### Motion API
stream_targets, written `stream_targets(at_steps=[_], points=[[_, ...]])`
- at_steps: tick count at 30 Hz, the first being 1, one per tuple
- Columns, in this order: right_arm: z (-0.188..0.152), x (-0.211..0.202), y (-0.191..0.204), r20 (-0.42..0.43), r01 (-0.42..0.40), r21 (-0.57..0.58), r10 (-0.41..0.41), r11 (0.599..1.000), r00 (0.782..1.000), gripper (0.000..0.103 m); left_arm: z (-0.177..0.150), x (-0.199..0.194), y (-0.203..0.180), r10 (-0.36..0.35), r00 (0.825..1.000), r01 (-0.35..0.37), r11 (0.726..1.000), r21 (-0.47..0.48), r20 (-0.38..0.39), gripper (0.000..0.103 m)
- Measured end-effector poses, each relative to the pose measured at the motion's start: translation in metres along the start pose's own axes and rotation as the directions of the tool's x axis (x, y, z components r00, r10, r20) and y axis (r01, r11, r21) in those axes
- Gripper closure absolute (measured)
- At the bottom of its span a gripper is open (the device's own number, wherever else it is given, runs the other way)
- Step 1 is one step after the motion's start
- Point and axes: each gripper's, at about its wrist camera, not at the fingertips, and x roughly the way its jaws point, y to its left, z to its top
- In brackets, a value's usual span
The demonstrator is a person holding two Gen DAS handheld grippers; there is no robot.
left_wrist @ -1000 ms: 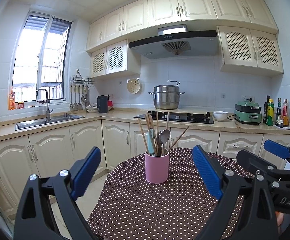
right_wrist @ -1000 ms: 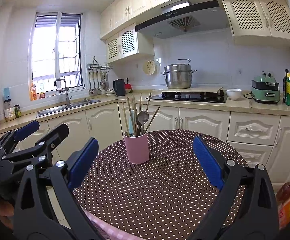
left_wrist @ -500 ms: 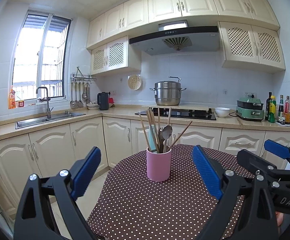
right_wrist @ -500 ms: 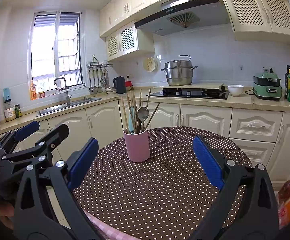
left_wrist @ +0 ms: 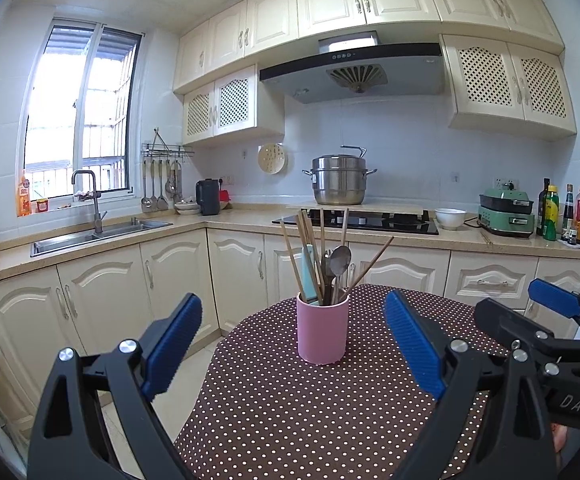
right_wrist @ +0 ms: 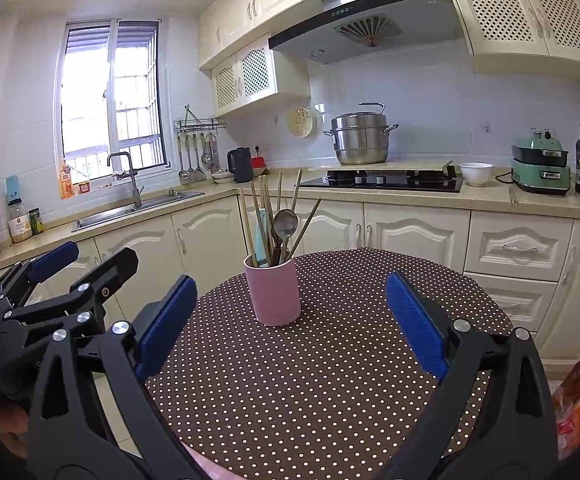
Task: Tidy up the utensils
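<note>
Plainly, both tools are free: the left hand-held gripper (left_wrist: 293, 344) has its blue pads spread wide with nothing between them, and the right hand-held gripper (right_wrist: 292, 326) is spread just as wide and carries nothing. Each hangs over the near edge of the round tabletop (right_wrist: 330, 380), which wears a brown cloth with white dots, and each looks straight at the pink cup (left_wrist: 323, 330), well short of touching it.

That cup stands upright near the far side of the tabletop. Out of it rise the utensils (right_wrist: 276, 220): several wooden chopsticks, a metal spoon with its bowl uppermost, and a pale blue-green handle. Their long axes run close to vertical, ends pointing to the ceiling; one chopstick (left_wrist: 372, 258) leans out to the right, and the rest fan slightly left. No loose utensil shows on the cloth in either view.

As a judgement, this scene fits two stages alike: utensils gathered in the cup as the task would leave them, or a full cup waiting to be sorted out. The pictures do not settle which. Any grasp on these pieces would call for coming down from above along their length and pinching a single shaft clear of its neighbours, since they stand crowded and the cup looks light enough to tip.
</note>
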Motion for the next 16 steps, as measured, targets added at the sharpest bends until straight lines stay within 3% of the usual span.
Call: stream_targets(at_steps=[12, 16], points=[[-0.009, 0.023, -0.008, -0.048, 0.002, 0.021, -0.001, 1.000, 0.999, 0.009, -0.009, 0.032, -0.006, -0.003, 0.998, 0.003, 1.000, 0.000, -0.066, 0.012], [-0.014, 0.039, -0.014, -0.089, 0.005, 0.028, -0.003, 1.000, 0.996, 0.009, -0.020, 0.058, -0.007, -0.023, 0.987, 0.020, 1.000, -0.021, -0.160, 0.012]])
